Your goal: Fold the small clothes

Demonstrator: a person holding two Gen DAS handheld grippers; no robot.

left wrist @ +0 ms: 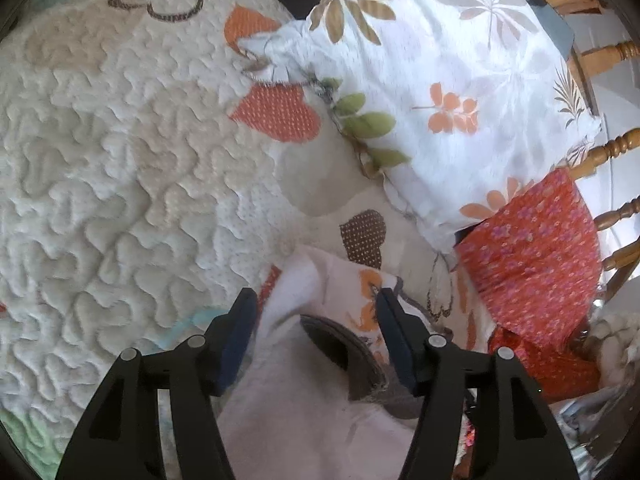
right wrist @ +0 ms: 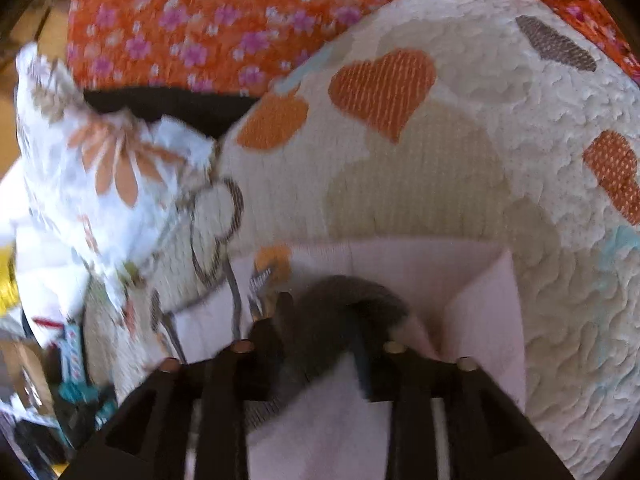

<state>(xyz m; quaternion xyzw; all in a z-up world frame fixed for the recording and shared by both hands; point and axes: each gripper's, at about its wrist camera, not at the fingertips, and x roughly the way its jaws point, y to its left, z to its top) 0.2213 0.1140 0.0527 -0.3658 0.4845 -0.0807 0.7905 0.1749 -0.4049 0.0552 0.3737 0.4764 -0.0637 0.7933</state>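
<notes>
A small pale pink garment (left wrist: 312, 420) with a dark grey collar (left wrist: 344, 348) lies on the quilted heart-pattern bedspread (left wrist: 120, 160). My left gripper (left wrist: 317, 296) stands open just above it, one blue-padded finger on each side of the collar and neither pressing the cloth. In the right wrist view the same garment (right wrist: 472, 280) lies flat with one side folded inward. My right gripper (right wrist: 322, 308) is open over the collar (right wrist: 340, 292). That view is blurred, and no pad visibly clamps the fabric.
A white floral pillow (left wrist: 460, 92) lies beyond the garment. An orange-red flowered cloth (left wrist: 532, 256) is draped to the right, in front of wooden chair spindles (left wrist: 616, 148). The right wrist view shows that cloth (right wrist: 200, 20), the pillow (right wrist: 100, 168) and clutter at the lower left.
</notes>
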